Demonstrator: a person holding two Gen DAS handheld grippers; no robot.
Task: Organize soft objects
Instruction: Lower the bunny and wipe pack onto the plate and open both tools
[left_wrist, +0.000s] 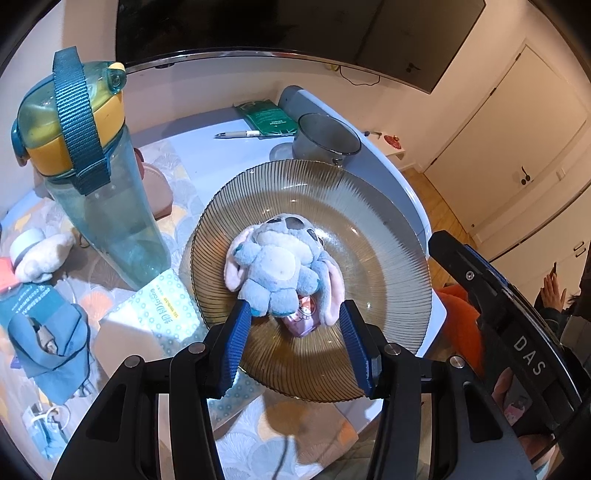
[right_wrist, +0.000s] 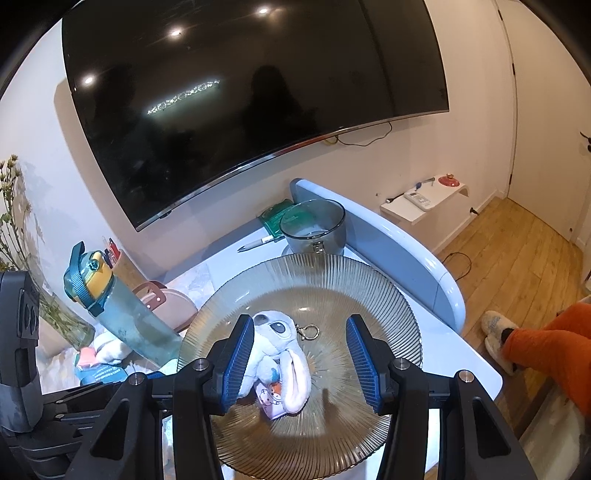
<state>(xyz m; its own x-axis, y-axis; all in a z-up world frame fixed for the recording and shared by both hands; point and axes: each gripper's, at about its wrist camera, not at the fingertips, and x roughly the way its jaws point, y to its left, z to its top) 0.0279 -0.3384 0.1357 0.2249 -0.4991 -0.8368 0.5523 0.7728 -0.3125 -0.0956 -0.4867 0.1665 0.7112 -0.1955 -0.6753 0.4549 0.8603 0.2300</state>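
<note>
Our left gripper (left_wrist: 291, 334) and right gripper (right_wrist: 301, 363) both gape empty over the blue plush (left_wrist: 280, 266) on the ribbed plate (left_wrist: 388, 229); we'd pinch its belly, probably clear of the keyring clasp (right_wrist: 309, 331).

Teal water bottle (left_wrist: 103, 206) w/ yellow lid, glass jar (left_wrist: 325, 138), pen (left_wrist: 238, 134), wall TV (right_wrist: 240, 92).

Left gripper (left_wrist: 295, 317): lower centre of the left wrist view, tilted downward, blue ribbed pads (left_wrist: 236, 341) parted, nothing clamped between them.
Right gripper (right_wrist: 300, 332): lower centre of the right wrist view, tilted downward, jaws parted, left pad (right_wrist: 238, 360) against a soft toy, right pad clear.
</note>
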